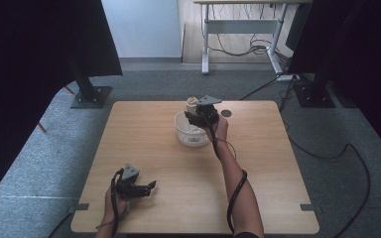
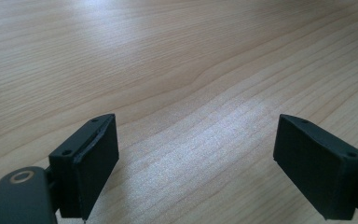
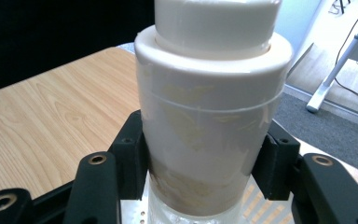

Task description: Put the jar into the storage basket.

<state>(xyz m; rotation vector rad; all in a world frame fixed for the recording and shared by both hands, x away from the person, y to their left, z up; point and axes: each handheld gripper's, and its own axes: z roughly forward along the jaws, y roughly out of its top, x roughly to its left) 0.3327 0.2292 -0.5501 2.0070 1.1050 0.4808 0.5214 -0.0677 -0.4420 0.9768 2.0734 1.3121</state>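
Right gripper (image 3: 200,186) clamps a cream bottle (image 3: 205,121) mid-body, upright, directly above the white basket (image 1: 184,134). Bottle looks like stiff, smooth plastic, probably light and a bit slippery; gripping below the wide cap shoulder seems safest. Basket rim sits close beneath, with bare table (image 1: 144,148) all round. Left gripper (image 1: 149,187) rests wide open, nothing between its jaws, well apart.

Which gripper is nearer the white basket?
Right. The right gripper holds a cream bottle just over the white basket; the left gripper sits open near the table's front edge.
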